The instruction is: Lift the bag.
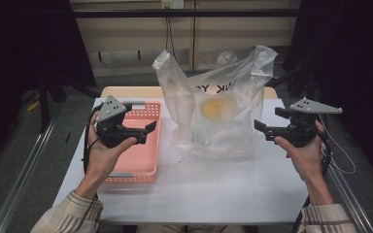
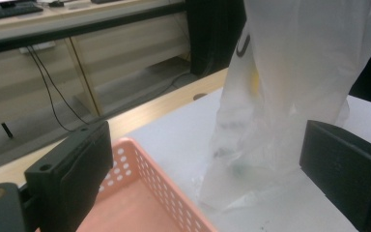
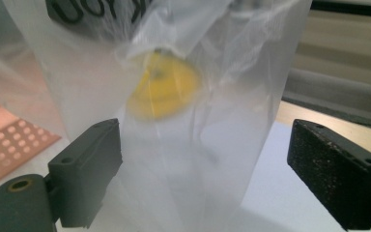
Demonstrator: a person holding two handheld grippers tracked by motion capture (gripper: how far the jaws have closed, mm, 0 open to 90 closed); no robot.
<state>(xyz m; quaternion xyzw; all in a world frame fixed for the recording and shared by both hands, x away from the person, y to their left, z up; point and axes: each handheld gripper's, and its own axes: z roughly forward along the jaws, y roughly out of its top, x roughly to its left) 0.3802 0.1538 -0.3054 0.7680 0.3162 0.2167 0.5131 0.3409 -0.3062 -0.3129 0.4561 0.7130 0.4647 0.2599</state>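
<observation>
A clear plastic bag with black lettering stands upright in the middle of the white table. A yellow round thing shows through it. In the right gripper view the bag and the yellow thing sit just beyond the jaws. My left gripper is held open above the pink basket, left of the bag. My right gripper is open too, just right of the bag, apart from it. In the left gripper view the bag rises between the jaws, farther off, with the basket below.
The pink perforated basket looks empty. Behind the table runs a wooden edge, then a wall with cables. Metal rails flank the table on both sides. Dark curtains stand at the left and right.
</observation>
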